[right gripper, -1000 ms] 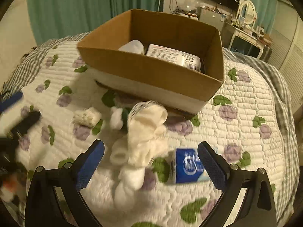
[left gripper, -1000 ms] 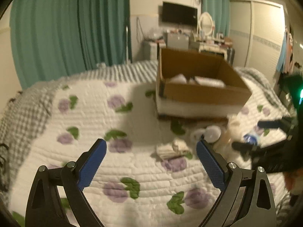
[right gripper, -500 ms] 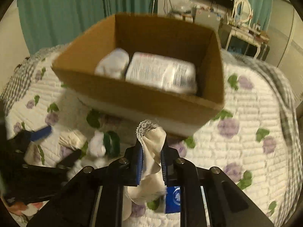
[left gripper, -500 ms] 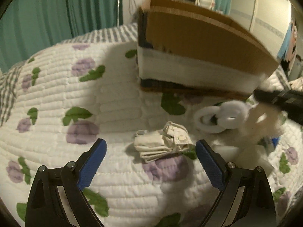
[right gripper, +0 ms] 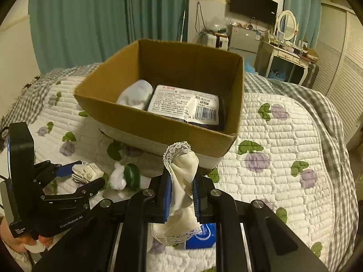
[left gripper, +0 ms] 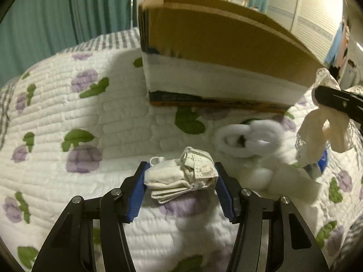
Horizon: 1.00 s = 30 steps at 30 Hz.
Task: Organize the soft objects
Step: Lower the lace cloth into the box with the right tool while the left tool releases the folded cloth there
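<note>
Your left gripper (left gripper: 180, 187) is closing its blue pads on a folded cream cloth bundle (left gripper: 181, 176) that is lying on the quilted bedspread (left gripper: 56, 113); both pads are touching its sides, and the bundle is still resting on the quilt. Your right gripper (right gripper: 181, 195) is pinching a cream lace-trimmed cloth (right gripper: 181, 181) tightly between nearly closed pads, holding it above the bed with its lace edge sticking up and the rest hanging below.

The cardboard box (right gripper: 158, 133) is sitting on the bed just beyond both grippers, open at the top. Inside it a white sock (right gripper: 136, 94) is lying at the left, touching a labelled plastic packet (right gripper: 186, 105) at its right. In the left wrist view the near wall of the box is rising right behind the bundle.

Between your two grippers, a white fuzzy looped item (left gripper: 247, 138) with a dark green part is lying on the quilt, just right of the bundle and near the box's base. A blue packet (right gripper: 200, 238) is lying under the hanging lace cloth, partly hidden by it. In the left wrist view, soft white pieces are lying blurred to the right of your left gripper, and you cannot tell what they are.

Far behind the box, teal curtains (right gripper: 102, 22), a wall television (right gripper: 253, 4) and a dressing table with an oval mirror (right gripper: 287, 25) are standing.
</note>
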Available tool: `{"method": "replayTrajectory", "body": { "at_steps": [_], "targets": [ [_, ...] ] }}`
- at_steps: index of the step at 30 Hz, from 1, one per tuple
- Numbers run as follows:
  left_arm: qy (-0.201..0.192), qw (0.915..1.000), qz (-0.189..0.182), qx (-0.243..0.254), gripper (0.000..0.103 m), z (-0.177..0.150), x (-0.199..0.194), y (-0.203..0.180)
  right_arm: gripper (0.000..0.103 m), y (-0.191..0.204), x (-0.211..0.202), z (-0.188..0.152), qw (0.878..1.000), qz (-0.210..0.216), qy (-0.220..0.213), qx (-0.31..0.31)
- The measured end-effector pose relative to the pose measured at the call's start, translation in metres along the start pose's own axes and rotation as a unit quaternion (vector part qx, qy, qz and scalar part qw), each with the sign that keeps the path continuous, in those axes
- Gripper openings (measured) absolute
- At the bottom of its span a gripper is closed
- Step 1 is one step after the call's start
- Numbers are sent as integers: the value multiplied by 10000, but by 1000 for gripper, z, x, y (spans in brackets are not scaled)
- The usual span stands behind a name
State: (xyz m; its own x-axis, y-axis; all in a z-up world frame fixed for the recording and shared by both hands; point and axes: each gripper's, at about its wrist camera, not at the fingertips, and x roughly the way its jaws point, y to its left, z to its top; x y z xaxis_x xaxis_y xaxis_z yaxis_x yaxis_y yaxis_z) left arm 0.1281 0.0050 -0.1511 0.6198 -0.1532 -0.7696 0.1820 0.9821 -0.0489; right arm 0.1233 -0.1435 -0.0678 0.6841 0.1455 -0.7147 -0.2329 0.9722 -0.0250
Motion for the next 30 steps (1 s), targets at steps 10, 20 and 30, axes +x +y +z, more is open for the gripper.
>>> {"method": "replayTrajectory", "body": {
  "at_steps": [10,20,30],
  "targets": [
    [-598,9982,-21,-2,55,15,-87,-13,14,4,-67,10,9989,232,-413,21],
    [-1473,9889,-94,171,55,69,-164,-23,14,14,-163,43,9940,153,-1056,-258],
    [-2127,9763,23,389,55,131,-190,-29,14,8,-185,113,9868,-10,-1585,-332]
  ]
}}
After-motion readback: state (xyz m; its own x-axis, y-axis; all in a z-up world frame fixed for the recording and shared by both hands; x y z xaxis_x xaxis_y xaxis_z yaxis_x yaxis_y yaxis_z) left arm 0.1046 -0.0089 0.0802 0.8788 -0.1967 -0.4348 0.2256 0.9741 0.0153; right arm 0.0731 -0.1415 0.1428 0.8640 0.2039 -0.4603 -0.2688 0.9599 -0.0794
